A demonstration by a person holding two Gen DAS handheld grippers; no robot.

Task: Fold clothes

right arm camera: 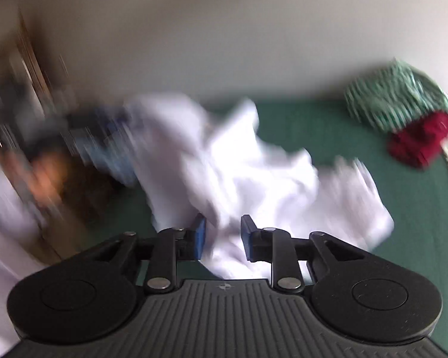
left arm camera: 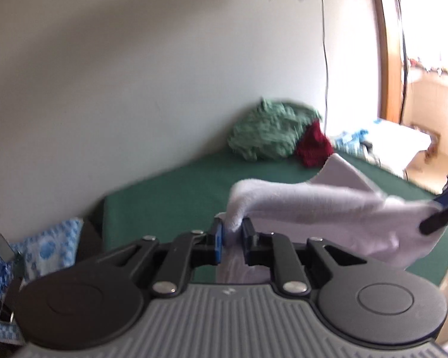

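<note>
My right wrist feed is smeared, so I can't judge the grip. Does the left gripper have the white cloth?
Observer: Yes. In the left wrist view, the left gripper is shut on a bunched edge of the white cloth.
Operator: Is the cloth up off the bed?
Observer: Its top edge spans in the air from the left gripper to the right gripper, above the green bed. The rest hangs below.
Operator: What lies past the red cloth on the right?
Observer: Beyond the red cloth there is a bright opening with a wooden frame.
</note>
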